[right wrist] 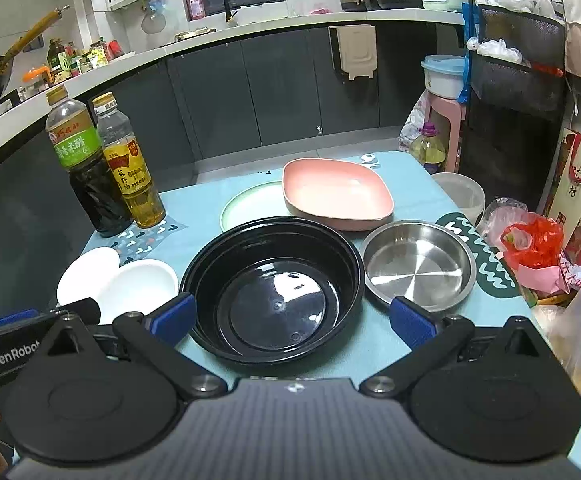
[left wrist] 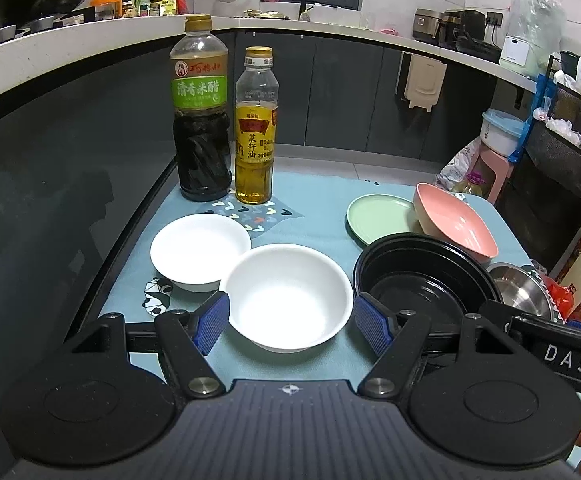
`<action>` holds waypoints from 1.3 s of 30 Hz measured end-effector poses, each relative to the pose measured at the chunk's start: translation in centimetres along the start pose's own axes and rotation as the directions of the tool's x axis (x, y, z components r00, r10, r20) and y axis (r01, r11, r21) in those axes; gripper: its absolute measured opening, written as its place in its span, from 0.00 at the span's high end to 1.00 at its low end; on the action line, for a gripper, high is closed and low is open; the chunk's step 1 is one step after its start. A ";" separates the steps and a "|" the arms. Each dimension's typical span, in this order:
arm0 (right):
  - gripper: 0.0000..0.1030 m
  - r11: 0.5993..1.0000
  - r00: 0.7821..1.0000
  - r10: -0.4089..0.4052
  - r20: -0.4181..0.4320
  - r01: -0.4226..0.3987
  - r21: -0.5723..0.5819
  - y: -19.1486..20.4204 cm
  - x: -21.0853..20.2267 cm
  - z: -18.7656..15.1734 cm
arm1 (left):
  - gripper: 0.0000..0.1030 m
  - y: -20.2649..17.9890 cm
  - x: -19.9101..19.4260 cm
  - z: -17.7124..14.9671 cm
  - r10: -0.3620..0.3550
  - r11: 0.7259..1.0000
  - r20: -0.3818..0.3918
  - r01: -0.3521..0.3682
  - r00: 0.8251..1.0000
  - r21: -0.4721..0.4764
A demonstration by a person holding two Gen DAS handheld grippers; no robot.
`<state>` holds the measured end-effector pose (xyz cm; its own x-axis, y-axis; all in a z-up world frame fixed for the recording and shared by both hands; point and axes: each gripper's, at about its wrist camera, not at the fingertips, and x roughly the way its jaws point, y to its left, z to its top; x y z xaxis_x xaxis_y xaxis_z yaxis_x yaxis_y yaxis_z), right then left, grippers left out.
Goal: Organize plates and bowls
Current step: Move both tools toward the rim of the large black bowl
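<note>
Two white bowls stand side by side on the blue mat; the nearer white bowl [left wrist: 288, 296] [right wrist: 142, 286] sits between the blue pads of my open left gripper [left wrist: 290, 322], the farther white bowl [left wrist: 199, 251] [right wrist: 88, 276] behind it to the left. A black bowl [right wrist: 272, 288] [left wrist: 422, 280] lies between the spread fingers of my open right gripper [right wrist: 292, 318]. Behind it are a pink bowl [right wrist: 336, 194] [left wrist: 454, 226] resting partly on a green plate [right wrist: 250, 204] [left wrist: 382, 218]. A steel dish [right wrist: 418, 266] [left wrist: 520, 288] sits right of the black bowl.
A dark vinegar bottle [left wrist: 200, 120] [right wrist: 84, 168] and an oil bottle [left wrist: 255, 132] [right wrist: 130, 168] stand at the mat's back left. A clear bowl [right wrist: 462, 196] and red and clear plastic bags [right wrist: 530, 240] crowd the right edge. Kitchen counter and cabinets lie beyond.
</note>
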<state>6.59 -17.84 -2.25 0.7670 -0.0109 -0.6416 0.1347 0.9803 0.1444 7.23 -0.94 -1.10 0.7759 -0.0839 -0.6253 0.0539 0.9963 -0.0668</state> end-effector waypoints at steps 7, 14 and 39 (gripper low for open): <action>0.40 1.000 1.000 0.000 -0.007 0.000 0.008 -0.1 0.3 -0.1 | 0.36 -0.2 0.3 -0.1 -0.001 1.000 -0.003 0.001 1.000 0.003; 0.40 1.000 1.000 0.000 -0.012 0.000 0.010 -0.2 0.4 -0.2 | 0.36 -0.4 0.6 -0.1 0.001 1.000 -0.002 -0.001 1.000 0.013; 0.40 0.999 0.999 0.013 -0.037 -0.011 0.050 -1.6 1.8 -0.3 | 0.36 -1.1 2.6 -0.1 -0.052 0.998 -0.089 0.049 0.995 -0.027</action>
<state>7.58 -19.42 -3.90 0.7449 0.0089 -0.6671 0.1578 0.9692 0.1891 9.11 -2.25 -2.71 0.7132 -0.1365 -0.6875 0.0753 0.9901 -0.1185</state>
